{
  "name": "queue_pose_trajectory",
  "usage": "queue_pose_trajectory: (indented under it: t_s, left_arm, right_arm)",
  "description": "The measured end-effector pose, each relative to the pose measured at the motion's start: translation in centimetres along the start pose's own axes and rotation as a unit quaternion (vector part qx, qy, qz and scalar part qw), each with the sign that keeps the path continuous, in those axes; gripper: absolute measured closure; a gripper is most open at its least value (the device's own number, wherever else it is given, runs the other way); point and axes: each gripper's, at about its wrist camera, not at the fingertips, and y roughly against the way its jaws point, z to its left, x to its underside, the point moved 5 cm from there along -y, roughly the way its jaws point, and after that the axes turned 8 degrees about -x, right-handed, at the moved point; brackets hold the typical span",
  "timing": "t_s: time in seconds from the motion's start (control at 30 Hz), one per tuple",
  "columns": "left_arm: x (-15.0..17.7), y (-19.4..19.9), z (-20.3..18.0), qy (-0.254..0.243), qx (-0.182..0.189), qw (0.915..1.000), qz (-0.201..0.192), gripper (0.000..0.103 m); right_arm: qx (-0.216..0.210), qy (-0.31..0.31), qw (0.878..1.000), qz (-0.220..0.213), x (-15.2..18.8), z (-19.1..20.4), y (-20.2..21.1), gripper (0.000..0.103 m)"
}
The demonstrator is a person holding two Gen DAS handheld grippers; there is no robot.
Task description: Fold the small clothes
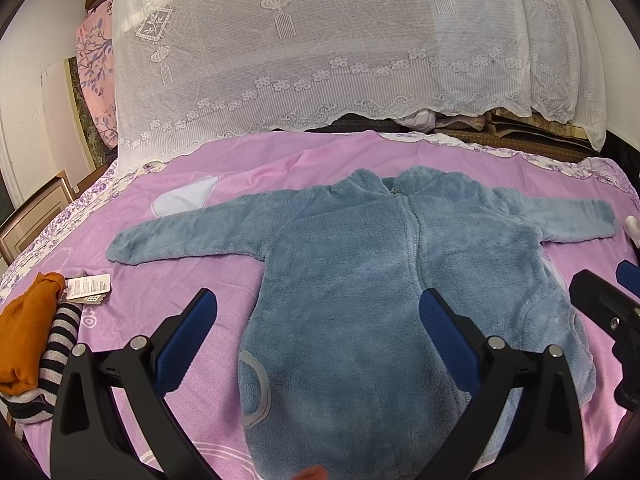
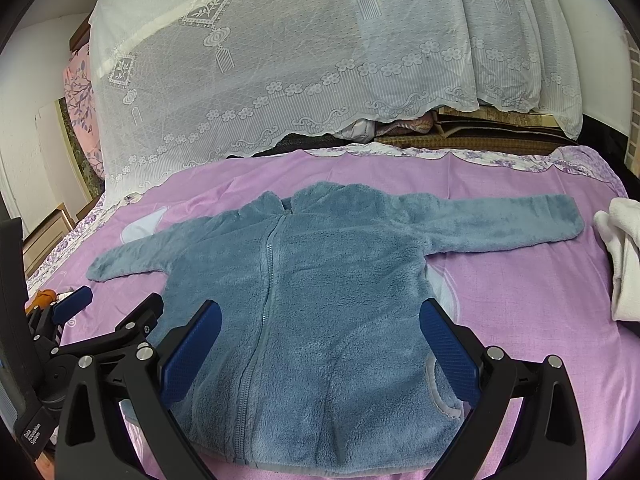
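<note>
Seeing both tools hovering low over the near end of the bed, pointed toward the far side. Left tool (image 1: 318,312) has its jaws spread wide, nothing between the blue pads, sitting over the lower left part of the jacket (image 1: 380,280). Right tool (image 2: 320,322) is also spread wide and empty, over the lower middle of the jacket, hem just below it in my right view. In each view the other tool shows at the frame edge, so the two are side by side and close.

Room: bare pink bedsheet (image 2: 520,300) on both sides of the jacket body and beyond the collar. Left edge is crowded by an orange garment (image 1: 24,340) and a striped one (image 1: 60,344) with a paper tag (image 1: 88,287) beside them, all clear of the left sleeve. A white cloth (image 2: 624,256) lies just past the right cuff, near but not touching as far as I can tell. Lace cover (image 1: 320,52) drapes over a pile at the far end.

Jacket: blue-grey fleece, flat, front up, zipper closed, both sleeves stretched straight out, collar toward the far end, grey-trimmed pocket openings near the hem.
</note>
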Motion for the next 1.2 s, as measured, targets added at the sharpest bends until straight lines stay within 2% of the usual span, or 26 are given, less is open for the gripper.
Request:
queue_pose_trajectory:
  t_s: [0.43, 0.7, 0.83, 0.93, 1.07, 1.2]
  left_arm:
    - [0.5, -0.1, 0.1, 0.002, 0.002, 1.0000, 0.007, 0.004]
    - [0.2, -0.9, 0.0, -0.005, -0.003, 1.0000, 0.008, 0.004]
    - [0.4, -2.0, -0.3, -0.008, 0.005, 0.9997, 0.021, 0.004]
    - [0.8, -3.5, -0.4, -0.008, 0.017, 0.9989, 0.043, 0.004]
    - [1.5, -5.2, -0.6, -0.008, 0.022, 0.9972, 0.072, 0.004]
    - [2.4, -6.8, -1.0, -0.016, 0.011, 0.9952, 0.096, 0.004]
  right_arm:
    - [0.009, -0.012, 1.000, -0.006, 0.3, -0.6, -0.1, 0.003]
    - [0.030, -0.010, 0.999, -0.026, 0.2, -1.8, -0.7, 0.003]
    - [0.014, -0.017, 1.000, -0.020, 0.3, -3.1, -1.7, 0.003]
    - [-0.005, -0.036, 0.998, -0.047, 0.2, -5.1, -1.7, 0.003]
    - [0.016, -0.069, 0.997, -0.040, -0.4, -8.4, -1.9, 0.003]
    - [0.019, -0.138, 0.989, -0.040, -0.7, -13.4, -2.2, 0.003]
